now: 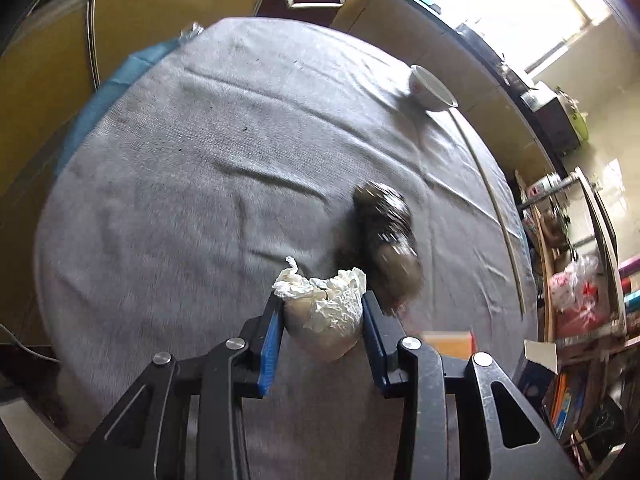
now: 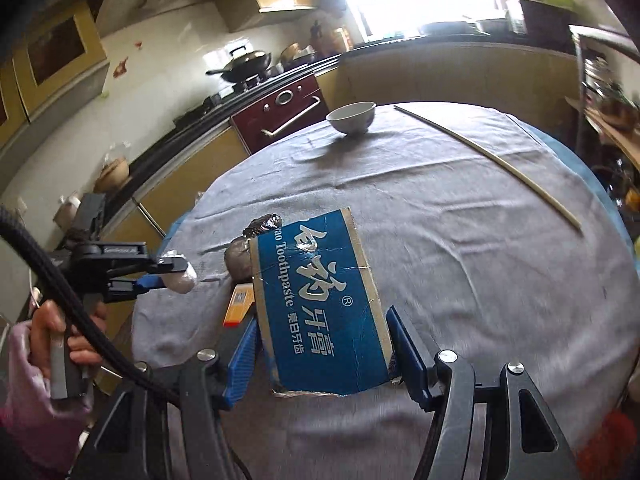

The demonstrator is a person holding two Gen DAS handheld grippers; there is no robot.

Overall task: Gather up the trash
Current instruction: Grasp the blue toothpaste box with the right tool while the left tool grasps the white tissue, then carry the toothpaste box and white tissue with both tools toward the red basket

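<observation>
Trash was already in both our grippers above the desk (image 2: 460, 240): the right gripper (image 2: 324, 344) clamped the blue toothpaste box (image 2: 320, 304), the left gripper (image 1: 322, 312) a crumpled tissue wad (image 1: 328, 312). We judged the pickup done and a bin needed next, though none showed. Blur hid what the dark foil lump (image 1: 388, 240) was.

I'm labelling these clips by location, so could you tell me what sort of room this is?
Most likely a home kitchen: a wok sits on a stove along the counter, a dark red built-in oven stands below, and a bowl rests on a cloth-covered round table.
</observation>
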